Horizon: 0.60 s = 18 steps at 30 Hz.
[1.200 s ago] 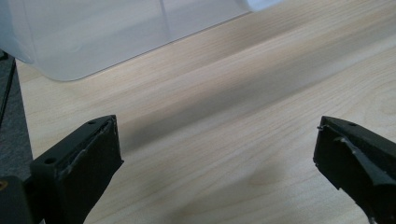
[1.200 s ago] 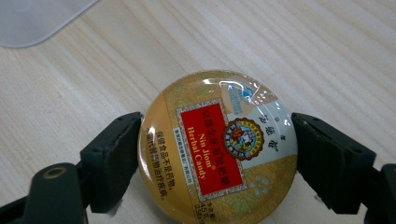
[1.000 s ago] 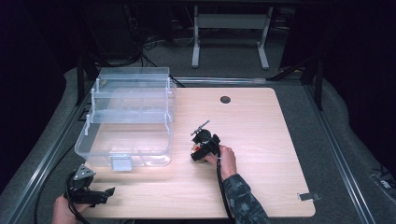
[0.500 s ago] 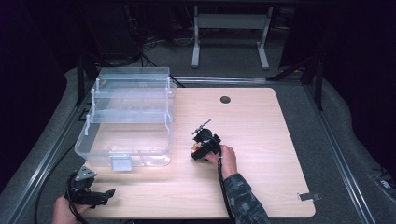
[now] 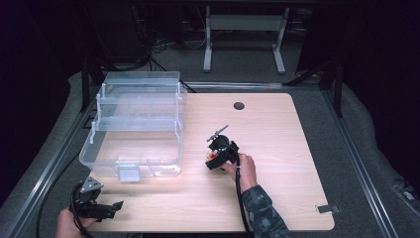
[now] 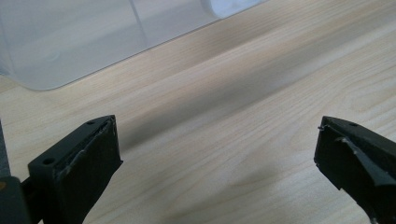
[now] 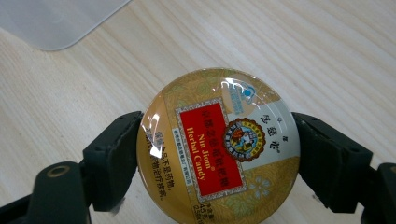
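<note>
1. Right gripper (image 7: 217,154): jaws clamped on the round candy tin (image 7: 217,147), one pad on each side of the rim, label facing up. Wide opening, but that's the tin's width, not slack.
2. In the high view the right gripper (image 5: 219,151) sits over mid-table (image 5: 297,148) with the tin (image 5: 213,159) in its jaws. Can't tell whether the tin is lifted or touching the wood.
3. Left gripper (image 6: 217,154): jaws wide apart, nothing between them, just bare wood. In the high view it sits parked at the near left corner (image 5: 96,208).
4. Clear bin (image 5: 136,126) is ahead and left of the right gripper, near but apart; its corner (image 7: 56,21) shows just beyond the tin.
5. Step, as I read it: tin grasped, carry pending.
6. Next move probably: lift enough to clear the bin wall, go over the rim, release inside. Keep the tin level; the round rim could slip from the pads.
</note>
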Each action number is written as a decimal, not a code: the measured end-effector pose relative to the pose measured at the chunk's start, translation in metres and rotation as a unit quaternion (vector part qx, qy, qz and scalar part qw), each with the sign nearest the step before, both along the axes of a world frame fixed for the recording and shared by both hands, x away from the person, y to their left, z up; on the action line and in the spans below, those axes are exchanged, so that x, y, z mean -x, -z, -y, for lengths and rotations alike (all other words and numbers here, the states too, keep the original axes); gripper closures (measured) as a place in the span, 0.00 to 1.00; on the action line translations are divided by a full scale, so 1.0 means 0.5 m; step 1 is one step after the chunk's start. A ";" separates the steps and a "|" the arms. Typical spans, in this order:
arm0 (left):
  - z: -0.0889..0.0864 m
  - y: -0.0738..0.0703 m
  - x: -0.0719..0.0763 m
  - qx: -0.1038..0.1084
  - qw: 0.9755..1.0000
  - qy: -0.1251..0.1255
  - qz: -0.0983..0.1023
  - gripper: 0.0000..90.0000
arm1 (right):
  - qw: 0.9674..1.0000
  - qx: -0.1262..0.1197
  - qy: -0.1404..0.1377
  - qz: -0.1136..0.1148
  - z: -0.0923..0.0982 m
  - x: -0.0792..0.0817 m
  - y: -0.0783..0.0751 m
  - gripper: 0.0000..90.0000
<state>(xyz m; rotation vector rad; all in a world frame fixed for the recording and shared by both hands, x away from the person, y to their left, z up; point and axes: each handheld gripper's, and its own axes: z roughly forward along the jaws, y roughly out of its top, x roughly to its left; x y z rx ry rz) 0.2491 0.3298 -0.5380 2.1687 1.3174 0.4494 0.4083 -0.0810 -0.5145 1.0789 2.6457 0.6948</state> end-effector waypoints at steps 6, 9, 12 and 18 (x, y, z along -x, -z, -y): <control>0.002 -0.001 0.001 0.000 1.000 0.001 0.001 0.00 | 1.000 -0.003 0.007 0.004 0.028 0.014 -0.021 0.22; 0.003 -0.002 0.001 0.001 1.000 0.004 0.001 0.00 | 1.000 -0.004 0.008 0.007 0.040 0.020 -0.029 0.22; 0.003 -0.003 -0.001 0.001 1.000 0.003 0.000 0.00 | 1.000 -0.003 0.014 0.009 0.051 0.025 -0.036 0.22; 0.004 -0.005 -0.001 -0.001 1.000 0.006 0.000 0.00 | 1.000 -0.009 0.022 0.011 0.081 0.037 -0.049 0.22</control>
